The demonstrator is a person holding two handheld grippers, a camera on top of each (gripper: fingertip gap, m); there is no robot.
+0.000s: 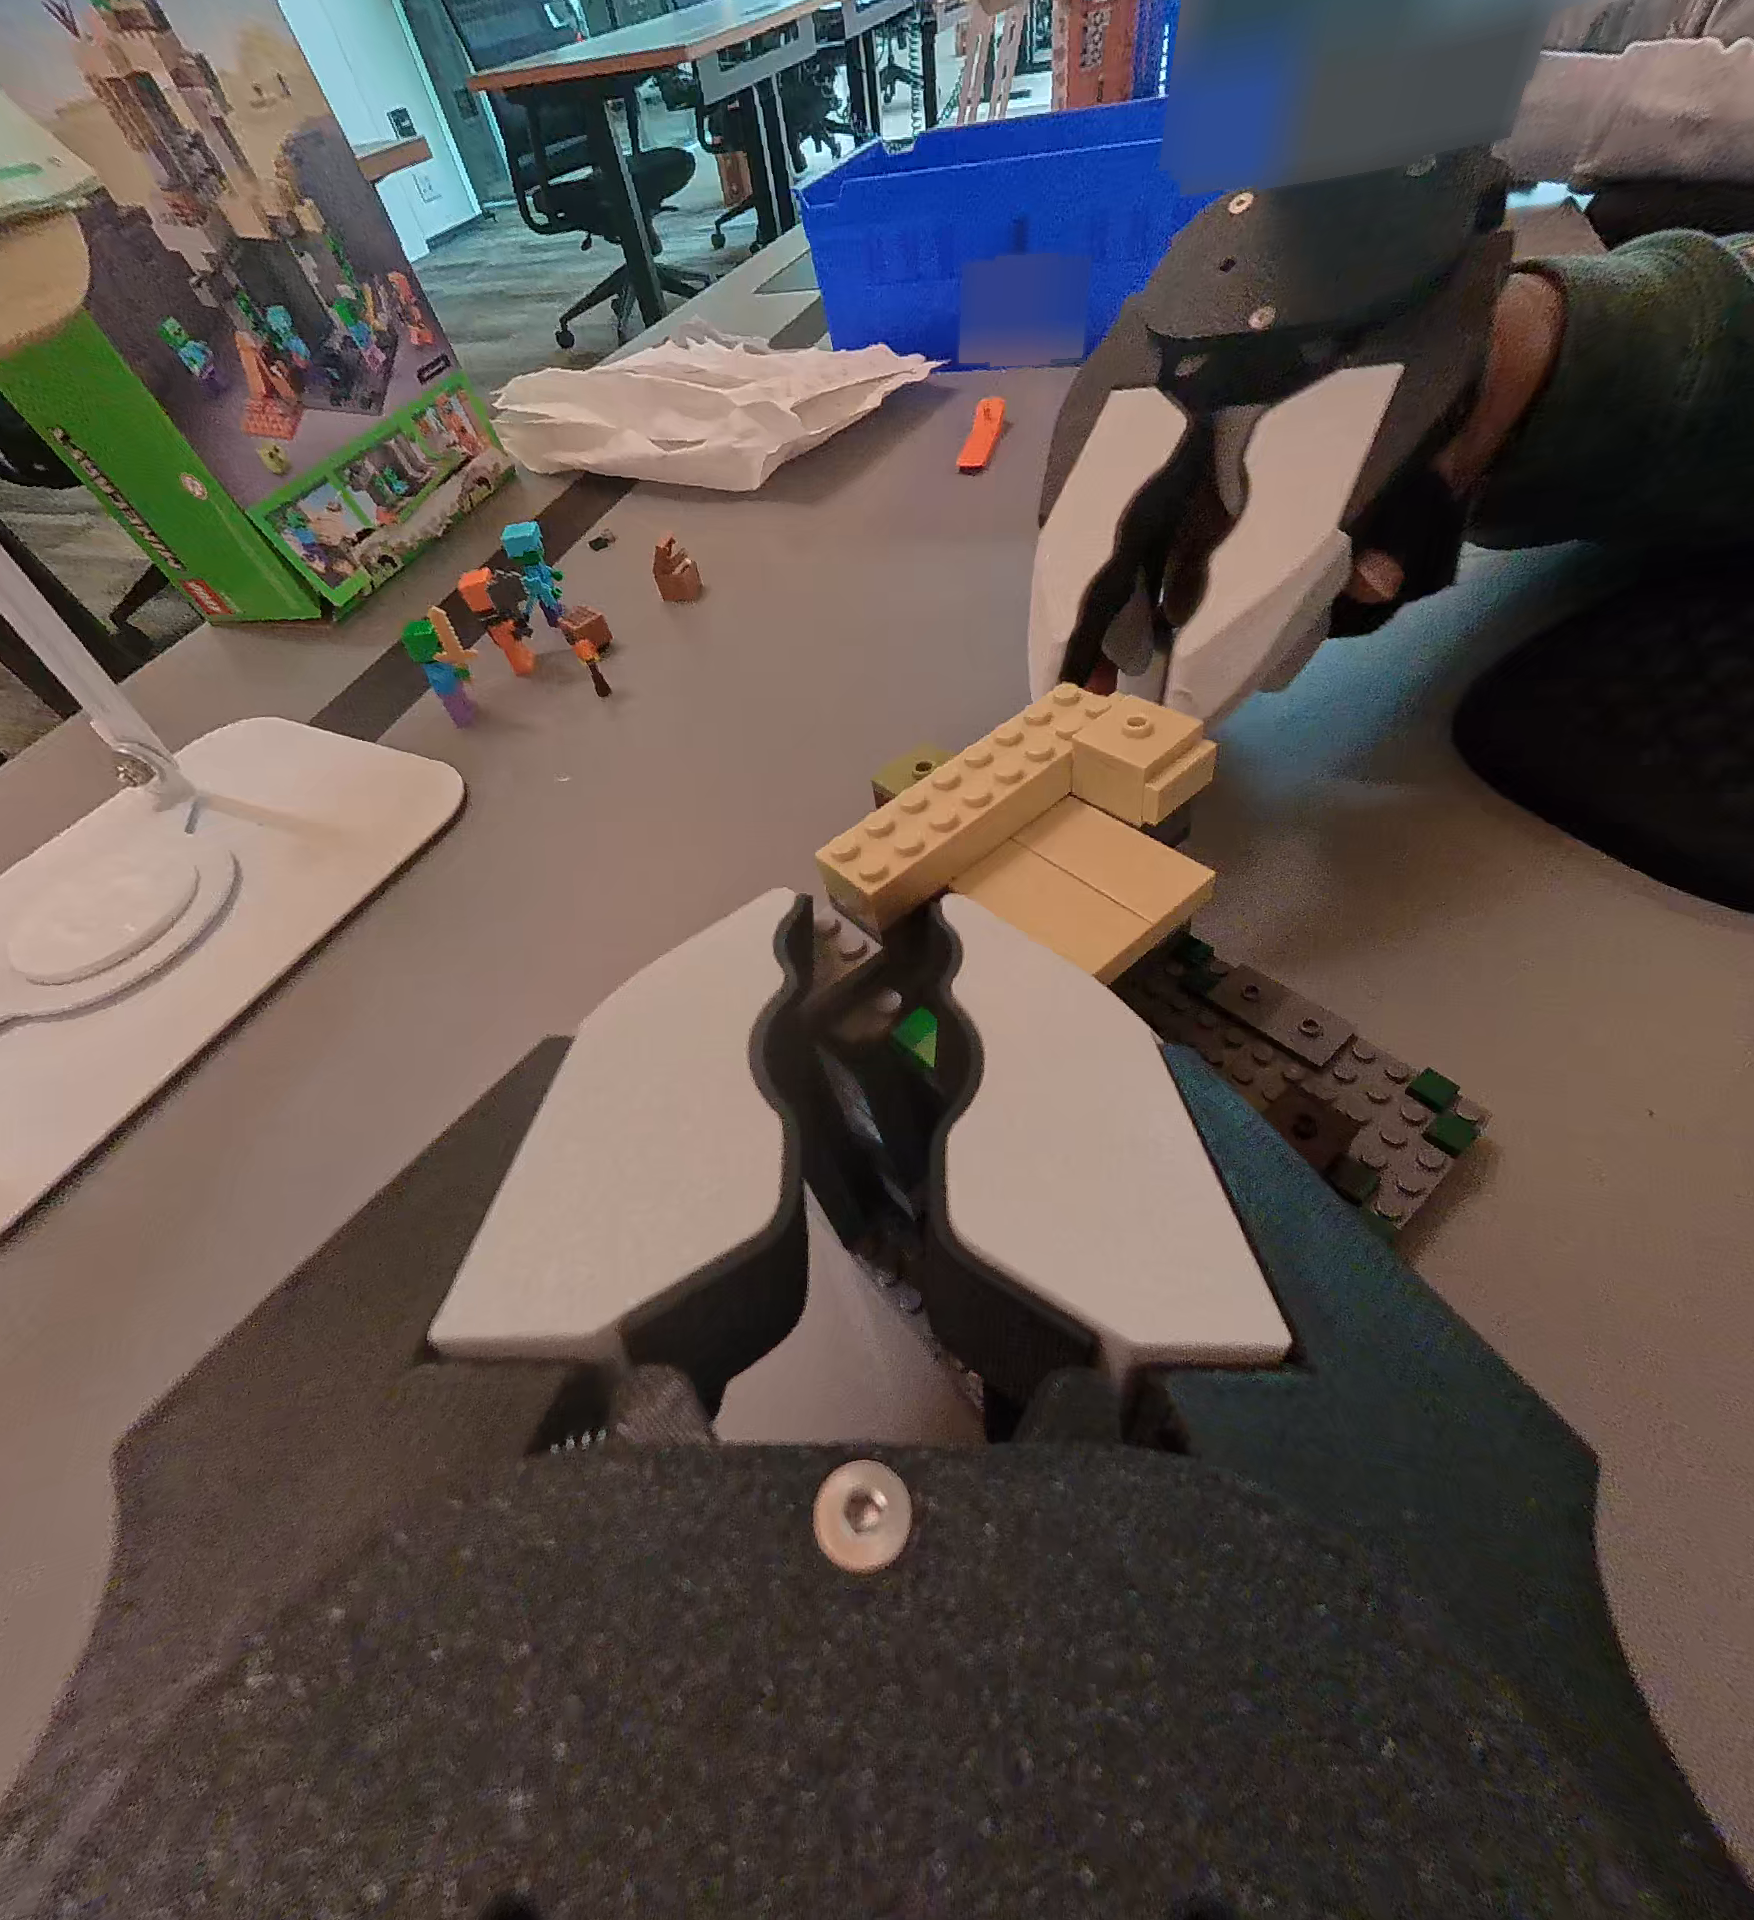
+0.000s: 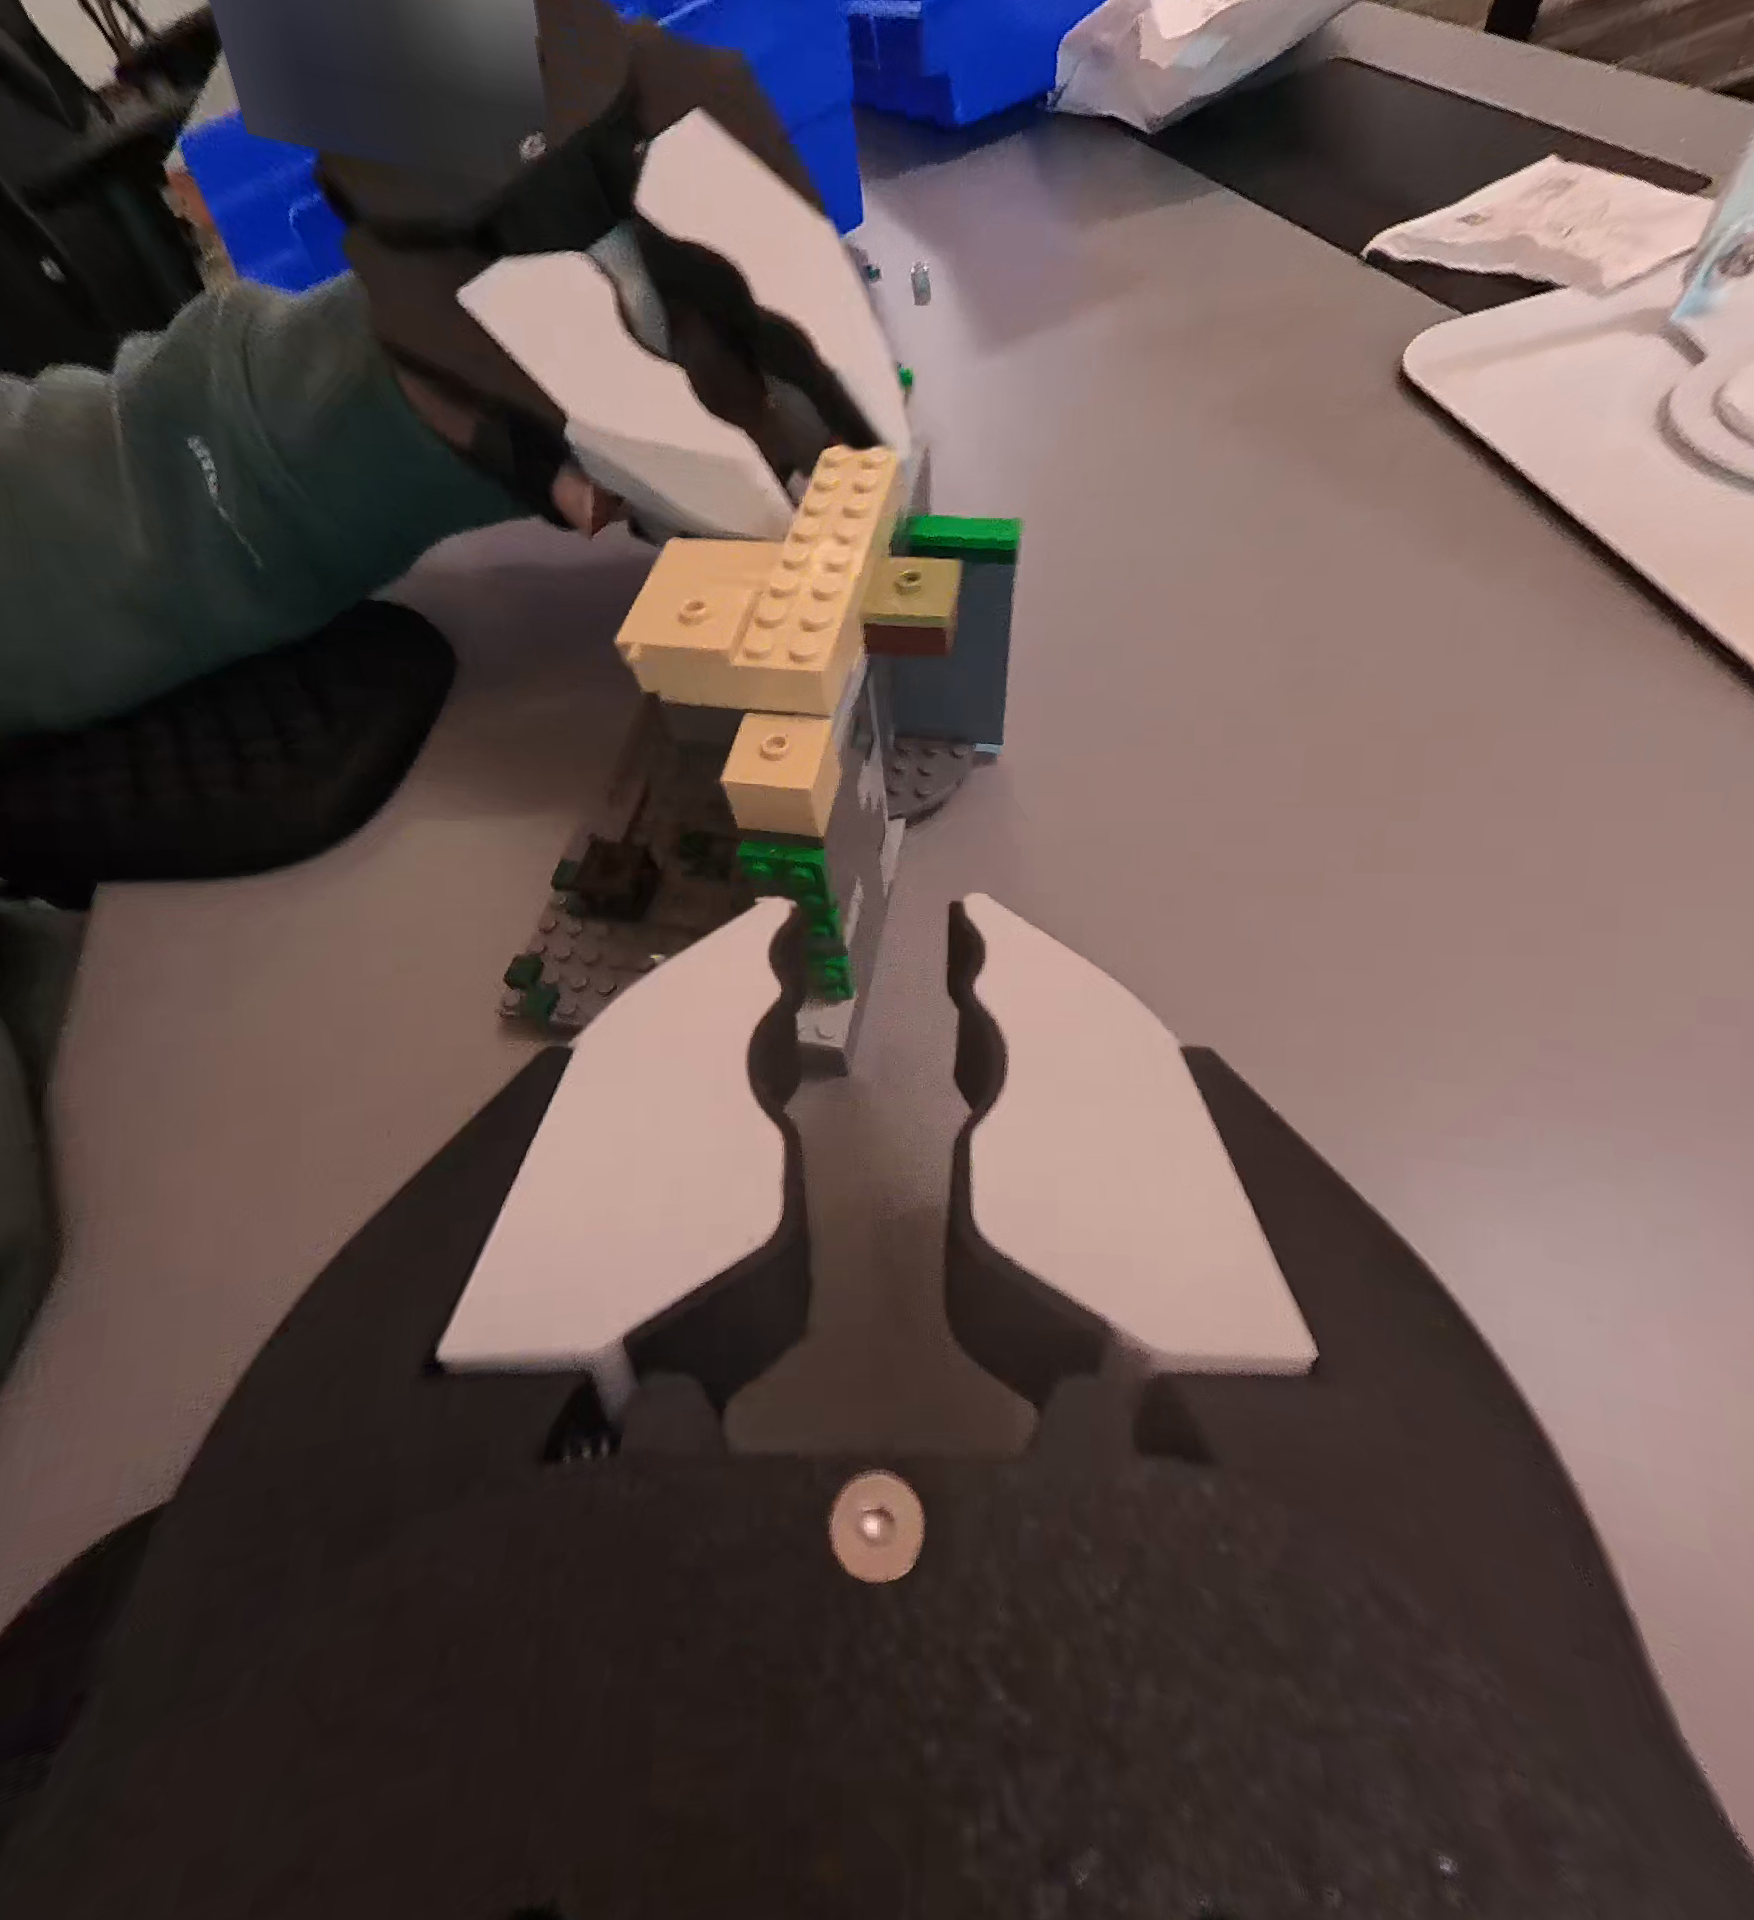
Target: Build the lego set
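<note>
in the left wrist view, from the left: a white lamp base [image 1: 125,935] sits on the grey table [image 1: 644,831], with the lego box [image 1: 260,343] standing behind it. a few minifigures [image 1: 499,623] stand in a loose group just right of the box, and a small brown piece [image 1: 675,571] lies near them. farther back lies a crumpled white paper bag [image 1: 707,410], then an orange piece [image 1: 982,434] and a blue bin [image 1: 956,239].

in the middle stands the lego build [image 1: 1018,831]: a tan studded brick and smooth tan tiles on top, an olive block behind, and a dark grey baseplate [image 1: 1351,1091] with green bits stretching right. the left gripper [image 1: 873,914] has its jaws closed in on the build's near end, grey and green parts between the fingers, tips touching the tan brick's end. the right gripper [image 1: 1133,675] comes down from the upper right, its tips at the far end of the tan top; i cannot tell if it pinches anything there.

in the right wrist view, a green sleeve [image 2: 156,520] is at the left, then the left gripper [image 2: 831,468] at the build [image 2: 800,623]. the right gripper [image 2: 868,914] has jaws spread, with the build's grey wall between them and not clamped. the lamp base [image 2: 1579,436] is at far right.
</note>
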